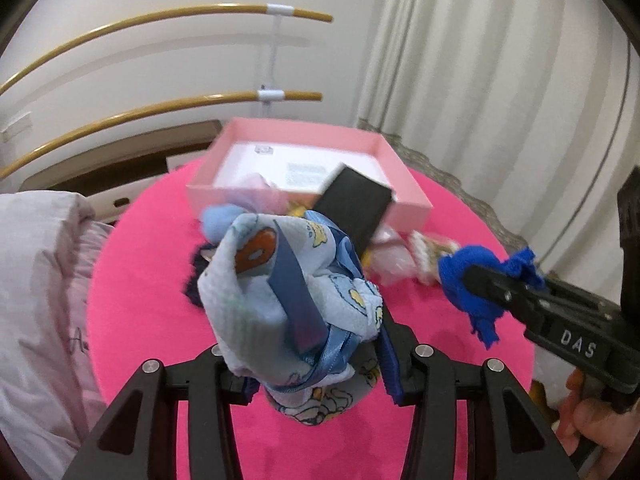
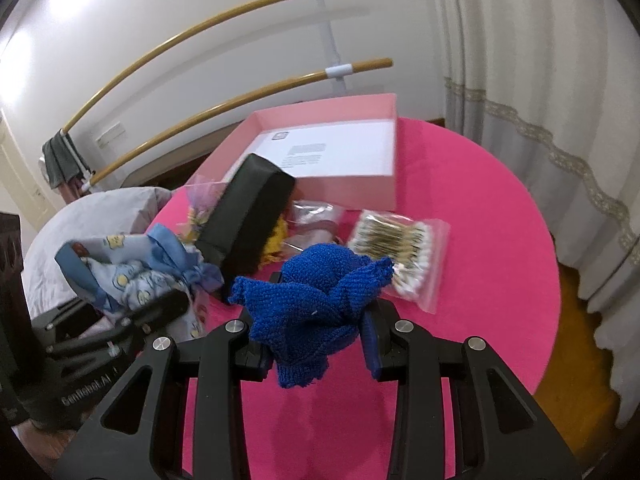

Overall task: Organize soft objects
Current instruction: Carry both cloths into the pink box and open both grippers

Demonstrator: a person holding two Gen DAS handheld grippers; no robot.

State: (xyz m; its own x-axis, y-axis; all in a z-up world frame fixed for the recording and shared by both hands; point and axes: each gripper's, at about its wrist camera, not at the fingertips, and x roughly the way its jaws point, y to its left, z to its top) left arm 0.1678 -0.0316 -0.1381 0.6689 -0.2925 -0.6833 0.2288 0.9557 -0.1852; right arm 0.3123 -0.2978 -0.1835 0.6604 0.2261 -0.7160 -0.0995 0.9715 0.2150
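Observation:
My left gripper [image 1: 316,368] is shut on a light blue printed cloth [image 1: 256,280] with satin ribbon, which it holds bunched up above the pink round table [image 1: 140,280]. To the right, my right gripper [image 1: 476,280] is shut on a royal blue knitted cloth [image 1: 452,268]. In the right wrist view that knitted cloth [image 2: 316,288] bulges out between the fingers of my right gripper [image 2: 316,344]. At the left of that view my left gripper [image 2: 160,308] holds the printed cloth [image 2: 132,280]. An open pink box [image 1: 304,132] with white paper inside sits at the table's far side.
A black case [image 2: 248,208] leans on the pink box [image 2: 320,110]. A bag of cotton swabs [image 2: 400,248] and other small clear bags lie in front of the box. Pale bedding [image 1: 40,280] is at the left, a curtain [image 1: 480,80] at the right. A hand [image 1: 592,432] grips the right tool.

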